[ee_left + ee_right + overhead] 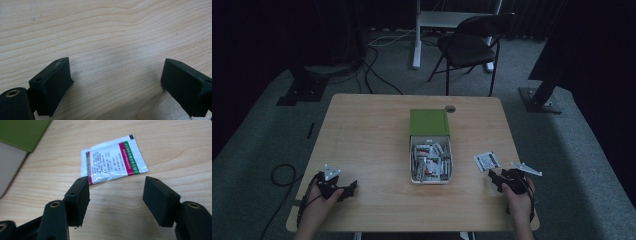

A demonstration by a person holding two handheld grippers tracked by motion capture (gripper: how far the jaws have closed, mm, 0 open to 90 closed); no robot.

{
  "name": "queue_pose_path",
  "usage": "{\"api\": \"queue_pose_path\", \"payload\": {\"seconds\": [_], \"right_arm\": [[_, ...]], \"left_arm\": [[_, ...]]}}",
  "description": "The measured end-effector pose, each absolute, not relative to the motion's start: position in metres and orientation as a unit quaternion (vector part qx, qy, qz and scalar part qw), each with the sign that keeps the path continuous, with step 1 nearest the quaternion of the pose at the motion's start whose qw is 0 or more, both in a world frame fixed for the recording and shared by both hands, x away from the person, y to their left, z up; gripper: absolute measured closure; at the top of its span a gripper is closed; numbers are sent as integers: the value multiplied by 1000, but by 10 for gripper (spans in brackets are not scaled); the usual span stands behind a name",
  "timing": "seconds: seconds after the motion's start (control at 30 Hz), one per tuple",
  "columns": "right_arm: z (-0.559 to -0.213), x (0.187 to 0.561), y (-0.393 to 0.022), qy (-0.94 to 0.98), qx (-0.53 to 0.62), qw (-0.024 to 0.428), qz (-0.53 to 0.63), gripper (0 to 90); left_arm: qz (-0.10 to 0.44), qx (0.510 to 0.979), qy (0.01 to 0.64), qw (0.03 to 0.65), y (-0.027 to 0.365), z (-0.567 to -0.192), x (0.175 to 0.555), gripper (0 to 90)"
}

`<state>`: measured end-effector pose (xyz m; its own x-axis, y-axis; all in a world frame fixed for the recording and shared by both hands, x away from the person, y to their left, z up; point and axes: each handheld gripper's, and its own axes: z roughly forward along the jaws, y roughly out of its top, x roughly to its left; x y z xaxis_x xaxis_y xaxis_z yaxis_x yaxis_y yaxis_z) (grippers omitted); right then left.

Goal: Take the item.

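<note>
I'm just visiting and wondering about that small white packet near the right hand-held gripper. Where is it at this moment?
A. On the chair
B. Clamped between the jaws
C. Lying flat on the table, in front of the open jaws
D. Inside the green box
C: the packet lies flat on the wooden table, just past the right hand-held gripper, whose jaws stand apart with nothing between them.
</note>
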<state>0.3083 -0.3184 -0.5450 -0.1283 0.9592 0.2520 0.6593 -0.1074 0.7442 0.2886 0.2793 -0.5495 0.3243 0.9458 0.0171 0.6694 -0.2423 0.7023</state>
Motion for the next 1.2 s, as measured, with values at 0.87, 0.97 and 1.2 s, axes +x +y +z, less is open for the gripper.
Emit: {"api": "queue_pose_path", "payload": {"seconds": [0.87, 0.97, 1.2], "right_arm": [[-538, 301, -289, 700, 538, 178, 436, 324], [-537, 302, -281, 718, 510, 179, 437, 313], [-537, 302, -269, 741, 473, 164, 447, 299]], "left_arm": [[227, 755, 535, 304, 279, -550, 289, 101], [227, 755, 535, 304, 279, -550, 288, 101], [227, 755, 535, 304, 279, -550, 288, 101]]}}
